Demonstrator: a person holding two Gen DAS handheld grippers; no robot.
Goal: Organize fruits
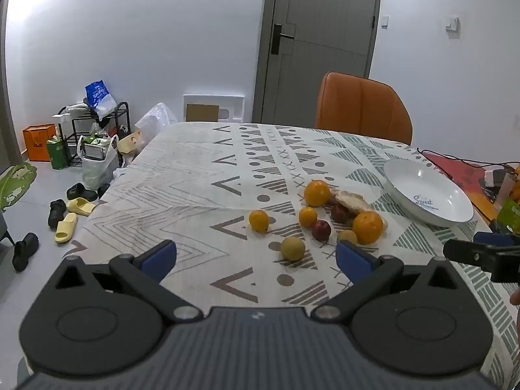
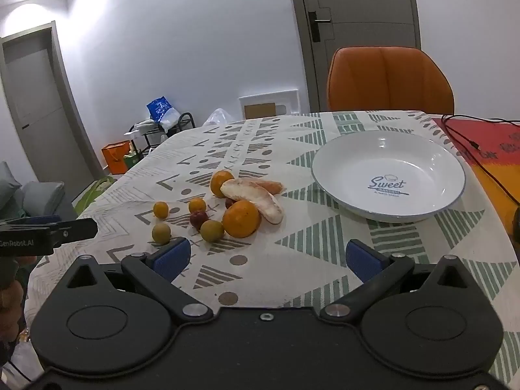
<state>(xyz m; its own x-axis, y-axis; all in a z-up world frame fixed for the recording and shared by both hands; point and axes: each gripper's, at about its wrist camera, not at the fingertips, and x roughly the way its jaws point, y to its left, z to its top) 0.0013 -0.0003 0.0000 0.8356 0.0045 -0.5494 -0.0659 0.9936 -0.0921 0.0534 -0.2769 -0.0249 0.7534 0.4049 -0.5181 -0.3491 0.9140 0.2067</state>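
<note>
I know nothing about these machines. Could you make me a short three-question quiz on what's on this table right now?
1. True or false: the white plate already holds fruit.
2. The left claw and right claw are: A) open, B) shut on fruit.
3. Fill in: beside the large orange lies a pale strip of ____.

Key: 1 false; 2 A; 3 peel.

"Sweet" is printed in blue script inside the white plate (image 2: 388,175); smaller lettering beneath is unreadable. "GenRobot.AI" marks the left hand-held gripper (image 2: 48,232).
</note>
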